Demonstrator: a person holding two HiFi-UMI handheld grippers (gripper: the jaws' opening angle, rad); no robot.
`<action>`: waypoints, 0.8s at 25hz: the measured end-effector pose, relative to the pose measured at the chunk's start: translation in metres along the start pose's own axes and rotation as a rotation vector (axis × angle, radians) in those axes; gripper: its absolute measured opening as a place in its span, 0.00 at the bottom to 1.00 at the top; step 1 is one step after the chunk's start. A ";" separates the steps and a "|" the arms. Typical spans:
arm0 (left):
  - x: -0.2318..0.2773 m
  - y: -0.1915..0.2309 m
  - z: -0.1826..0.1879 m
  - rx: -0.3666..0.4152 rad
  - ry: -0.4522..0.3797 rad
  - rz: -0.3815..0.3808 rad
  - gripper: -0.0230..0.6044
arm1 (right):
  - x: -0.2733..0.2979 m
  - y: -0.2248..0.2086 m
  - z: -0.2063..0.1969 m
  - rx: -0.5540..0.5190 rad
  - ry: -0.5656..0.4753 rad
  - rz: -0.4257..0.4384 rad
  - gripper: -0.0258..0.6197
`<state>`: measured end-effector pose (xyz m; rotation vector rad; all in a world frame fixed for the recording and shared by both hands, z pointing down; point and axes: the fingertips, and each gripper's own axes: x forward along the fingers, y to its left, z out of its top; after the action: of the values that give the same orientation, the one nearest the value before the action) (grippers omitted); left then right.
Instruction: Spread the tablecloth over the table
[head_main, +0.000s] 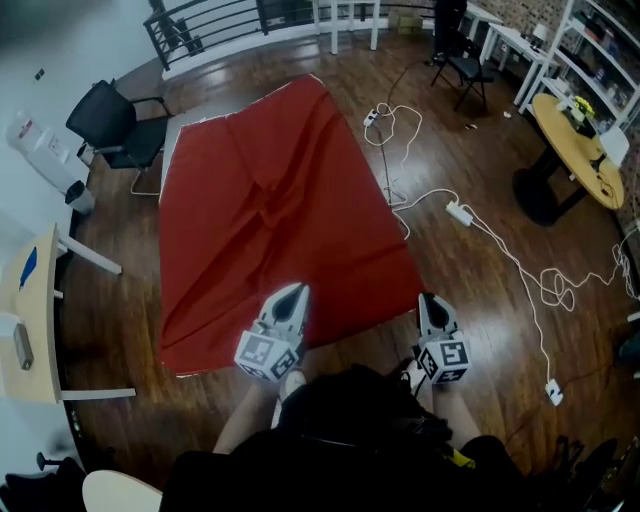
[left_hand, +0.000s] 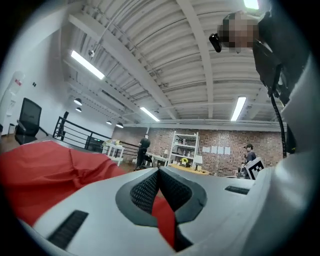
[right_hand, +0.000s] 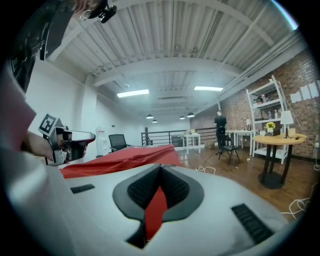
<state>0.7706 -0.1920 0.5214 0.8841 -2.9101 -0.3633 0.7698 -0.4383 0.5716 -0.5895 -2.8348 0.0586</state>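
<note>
In the head view, the red tablecloth (head_main: 270, 210) lies over the counter (head_main: 168, 150), of which only a pale strip shows at the far left, as far as can be told. The cloth is creased through its middle and sits slightly askew. Its near edge hangs between the left hand-held gripper (head_main: 292, 293) and the right hand-held gripper (head_main: 430, 300), one at each near corner.

In the left gripper view, the left hand-held gripper (left_hand: 159, 172) has its jaws together, pinching a red fold, and the rest of the cloth runs away to the left.

In the right gripper view, the right hand-held gripper (right_hand: 160, 172) is likewise clamped on a strip of red, with the cloth stretching off to the far left.

The step in hand appears to be settling the near edge. The next move probably calls for drawing both corners evenly toward the near side to pull out the creases, then lowering them together.
</note>
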 end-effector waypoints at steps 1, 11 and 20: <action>0.024 -0.021 -0.002 0.026 -0.006 -0.001 0.03 | -0.009 -0.028 0.001 0.012 -0.019 -0.007 0.05; 0.235 -0.227 -0.031 -0.033 -0.034 -0.078 0.03 | -0.129 -0.310 0.022 0.116 -0.073 -0.179 0.05; 0.364 -0.313 -0.057 0.015 0.048 -0.234 0.03 | -0.188 -0.408 0.030 0.166 -0.118 -0.303 0.05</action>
<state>0.6449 -0.6581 0.5018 1.2223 -2.7749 -0.3298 0.7715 -0.8867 0.5353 -0.1225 -2.9596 0.2783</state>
